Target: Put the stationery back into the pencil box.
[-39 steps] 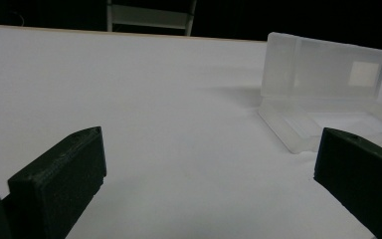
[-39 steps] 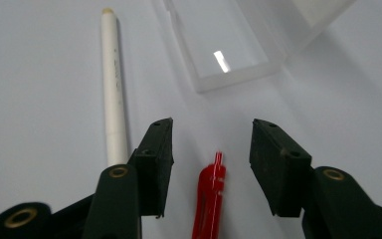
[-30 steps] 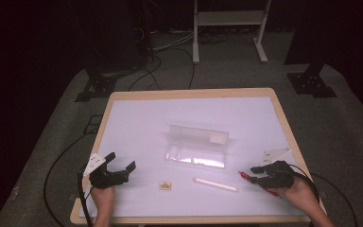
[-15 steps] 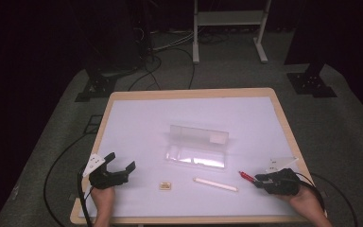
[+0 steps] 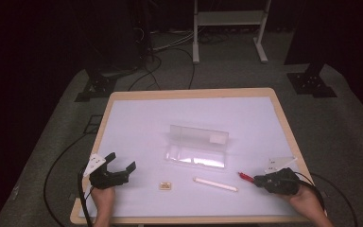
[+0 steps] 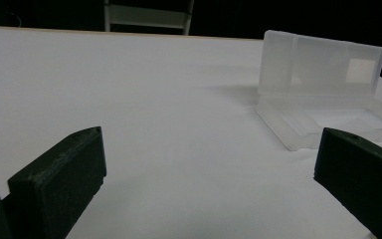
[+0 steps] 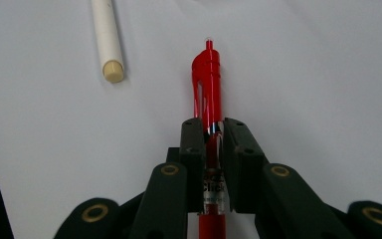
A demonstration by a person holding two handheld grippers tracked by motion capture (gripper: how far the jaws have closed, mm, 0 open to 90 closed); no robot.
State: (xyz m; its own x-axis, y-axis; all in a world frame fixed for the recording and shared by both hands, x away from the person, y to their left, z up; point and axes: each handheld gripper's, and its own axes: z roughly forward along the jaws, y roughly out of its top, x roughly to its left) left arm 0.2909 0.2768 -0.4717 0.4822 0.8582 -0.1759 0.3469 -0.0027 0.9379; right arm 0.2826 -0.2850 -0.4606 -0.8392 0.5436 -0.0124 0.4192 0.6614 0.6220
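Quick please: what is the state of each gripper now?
Left gripper: open, holding nothing.
Right gripper: jaws have just been closing, now shut on the red pen.

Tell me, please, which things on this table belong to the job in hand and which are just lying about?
In the job:
- red pen, clamped in the right hand-held gripper
- open clear plastic case, probably its destination

Lying about:
- white stick
- small tan block
- left hand-held gripper, open, idle

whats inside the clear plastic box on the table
The clear plastic hinged box lies open, lid upright, and its tray looks empty. The lid's white label hides a small patch behind it; the tray floor is partly washed out by glare.
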